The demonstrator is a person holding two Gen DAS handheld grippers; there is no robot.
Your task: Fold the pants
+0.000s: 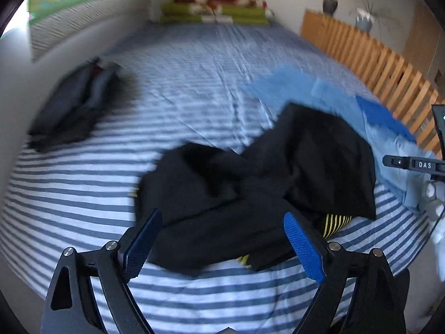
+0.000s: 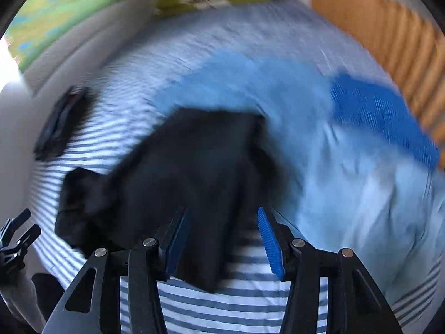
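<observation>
Black pants [image 1: 250,183] lie crumpled on the blue-and-white striped bed sheet [image 1: 83,194], with a yellow-and-black striped band [image 1: 335,222] showing at their near right edge. My left gripper [image 1: 222,222] hovers open just above the near edge of the pants, with nothing between its blue pads [image 1: 301,245]. In the right wrist view the same black pants [image 2: 180,181] fill the middle, blurred by motion. My right gripper [image 2: 222,222] is open over their near edge and holds nothing. The other gripper [image 2: 16,239] shows at the far left of that view.
Light blue clothing [image 1: 319,91] and a bright blue garment [image 1: 381,117] lie right of the pants. A dark folded pile [image 1: 75,103] sits at the left by the wall. Green and red pillows [image 1: 214,8] are at the head. A wooden slatted rail [image 1: 361,53] borders the right side.
</observation>
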